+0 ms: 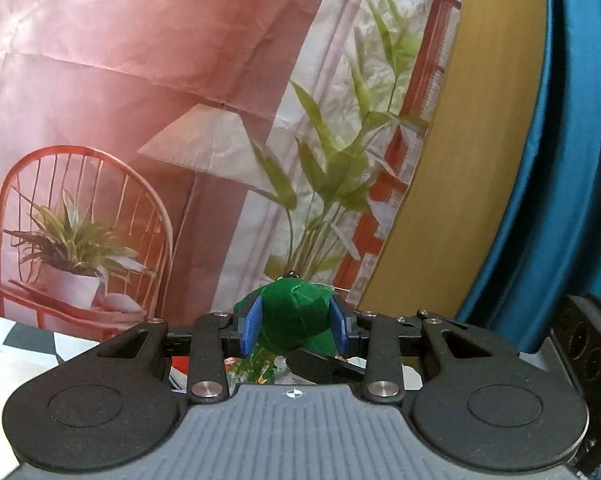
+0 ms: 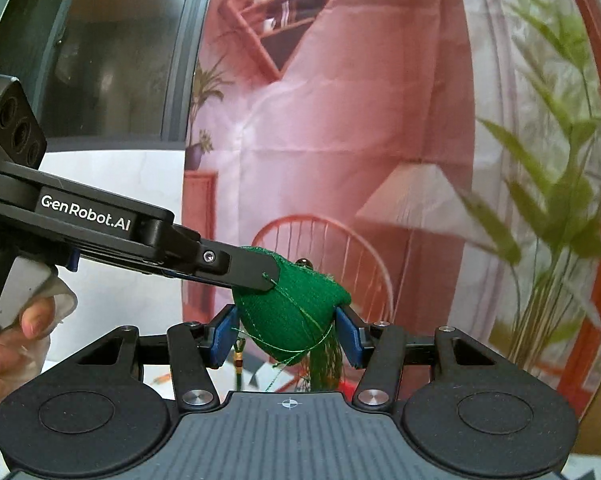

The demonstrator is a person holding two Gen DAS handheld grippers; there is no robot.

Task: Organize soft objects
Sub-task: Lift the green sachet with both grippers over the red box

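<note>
Pinching the green fabric pouch (image 1: 296,320) from both sides, the left gripper (image 1: 296,330) and right gripper (image 2: 286,334) each clamp it aloft before the printed backdrop (image 1: 140,80); it looks light, squashy, best gripped mid-body, clear of its loose threads.

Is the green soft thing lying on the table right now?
No, the green fabric pouch is held up in the air, clamped by both the right gripper and the left gripper.
</note>
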